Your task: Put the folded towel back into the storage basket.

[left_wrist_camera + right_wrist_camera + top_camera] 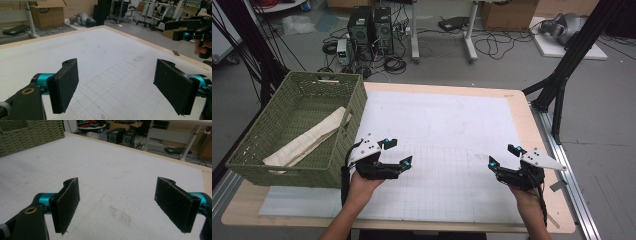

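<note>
My left gripper [398,152] and right gripper [503,156] are black, each with teal knobs at the jaws, flat felt-like black pads [65,85], a pale three-cornered plate on top and a trailing black cable.

My nearest thing, a folded cream cloth [312,137], lies slanted inside the green basket [349,107] at ten o'clock.

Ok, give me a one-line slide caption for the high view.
Left gripper and right gripper hover open over the white mat; folded cloth lies in the green basket.
</note>
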A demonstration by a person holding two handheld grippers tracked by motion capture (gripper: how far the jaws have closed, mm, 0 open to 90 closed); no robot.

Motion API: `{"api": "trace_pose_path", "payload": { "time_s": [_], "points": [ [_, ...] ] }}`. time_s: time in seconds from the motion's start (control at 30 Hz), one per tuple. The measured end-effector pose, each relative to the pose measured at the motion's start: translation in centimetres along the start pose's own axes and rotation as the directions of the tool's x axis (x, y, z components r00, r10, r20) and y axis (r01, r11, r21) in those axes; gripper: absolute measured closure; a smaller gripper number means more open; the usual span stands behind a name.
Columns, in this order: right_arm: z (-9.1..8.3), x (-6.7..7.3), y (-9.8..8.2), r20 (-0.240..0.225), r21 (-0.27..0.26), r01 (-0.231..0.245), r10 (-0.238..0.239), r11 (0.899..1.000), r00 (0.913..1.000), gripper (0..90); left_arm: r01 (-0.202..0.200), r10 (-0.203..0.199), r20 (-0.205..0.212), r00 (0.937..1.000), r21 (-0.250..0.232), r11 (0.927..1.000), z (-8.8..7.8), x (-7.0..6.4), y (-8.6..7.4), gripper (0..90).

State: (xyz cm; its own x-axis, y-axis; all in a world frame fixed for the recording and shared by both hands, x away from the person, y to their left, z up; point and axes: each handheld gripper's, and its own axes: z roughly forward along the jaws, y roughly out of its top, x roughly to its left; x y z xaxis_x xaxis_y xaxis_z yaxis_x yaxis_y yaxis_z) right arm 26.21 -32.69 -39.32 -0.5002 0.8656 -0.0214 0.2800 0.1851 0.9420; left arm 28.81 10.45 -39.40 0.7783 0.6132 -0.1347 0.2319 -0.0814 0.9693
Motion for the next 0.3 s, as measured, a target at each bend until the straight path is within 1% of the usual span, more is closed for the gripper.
{"api": "trace_pose_path", "payload": {
  "time_s": [0.17,0.3],
  "points": [
    [0.16,0.04,-0.04,-0.002,0.005,0.011,-0.011,1.000,0.9999,18.9,-0.003,0.003,-0.003,1.0000,0.005,1.0000,0.14,0.03,-0.06,20.0],
    [0.21,0.04,-0.05,-0.004,0.009,0.004,-0.004,1.000,1.0000,18.9,-0.002,0.002,-0.002,1.0000,0.004,1.0000,0.21,0.04,-0.10,20.0]
  ]
}}
